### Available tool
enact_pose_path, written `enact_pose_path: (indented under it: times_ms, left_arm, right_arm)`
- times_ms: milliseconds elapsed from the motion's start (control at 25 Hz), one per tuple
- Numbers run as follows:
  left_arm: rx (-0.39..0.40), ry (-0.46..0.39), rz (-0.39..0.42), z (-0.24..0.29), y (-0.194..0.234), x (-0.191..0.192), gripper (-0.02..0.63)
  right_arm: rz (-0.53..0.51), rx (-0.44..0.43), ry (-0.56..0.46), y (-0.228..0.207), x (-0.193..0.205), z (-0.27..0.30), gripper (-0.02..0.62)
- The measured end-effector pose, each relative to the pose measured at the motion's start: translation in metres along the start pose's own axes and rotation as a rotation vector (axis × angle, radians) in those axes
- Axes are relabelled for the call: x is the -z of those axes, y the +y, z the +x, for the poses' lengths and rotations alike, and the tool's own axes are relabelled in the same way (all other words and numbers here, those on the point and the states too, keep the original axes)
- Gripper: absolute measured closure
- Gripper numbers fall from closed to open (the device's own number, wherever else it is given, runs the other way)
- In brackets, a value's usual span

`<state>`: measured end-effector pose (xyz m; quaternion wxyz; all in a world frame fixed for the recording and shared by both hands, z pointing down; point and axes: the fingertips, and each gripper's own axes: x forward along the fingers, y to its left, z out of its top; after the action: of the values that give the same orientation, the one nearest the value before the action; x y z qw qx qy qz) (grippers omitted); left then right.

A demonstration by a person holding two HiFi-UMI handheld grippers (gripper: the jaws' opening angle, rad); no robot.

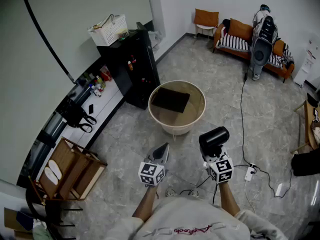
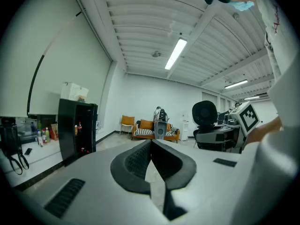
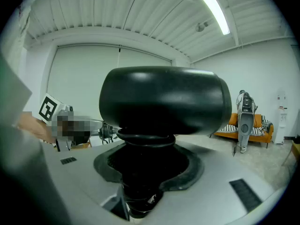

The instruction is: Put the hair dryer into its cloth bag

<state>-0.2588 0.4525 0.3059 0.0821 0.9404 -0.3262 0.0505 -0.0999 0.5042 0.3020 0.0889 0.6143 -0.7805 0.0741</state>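
Observation:
The black hair dryer (image 1: 214, 138) stands upright in my right gripper (image 1: 212, 152), whose jaws are shut on its handle. In the right gripper view its barrel (image 3: 164, 102) fills the middle above the right gripper (image 3: 150, 175). My left gripper (image 1: 162, 152) hovers level beside it, shut with nothing between its pads (image 2: 151, 146); the left gripper view shows the hair dryer (image 2: 205, 112) off to the right. A dark cloth bag (image 1: 170, 100) lies flat inside a round beige tub (image 1: 176, 129) just beyond both grippers.
A black cabinet (image 1: 131, 66) with a white basket (image 1: 108, 30) on top stands left of the tub. A wooden crate (image 1: 75, 169) sits at the left. A power strip (image 1: 249, 173) and cables trail across the floor at the right. A sofa (image 1: 250, 41) is far back.

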Motion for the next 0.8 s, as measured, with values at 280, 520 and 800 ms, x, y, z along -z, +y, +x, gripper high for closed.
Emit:
enact_pose_path:
  times_ms: [280,520,800]
  left_arm:
    - [-0.002,0.000,0.002,0.001,-0.002,0.001,0.575]
    - [-0.012,-0.001,0.006,0.008,-0.009,-0.002,0.575]
    - [-0.029,0.004,0.005,0.022,-0.030,0.001,0.575]
  right_arm:
    - [-0.001,-0.004,0.000,-0.001,0.000,-0.001,0.402]
    - [-0.004,-0.018,-0.011,-0.009,-0.003,-0.004,0.402]
    - [0.000,-0.050,-0.016,-0.028,0.000,-0.013,0.400]
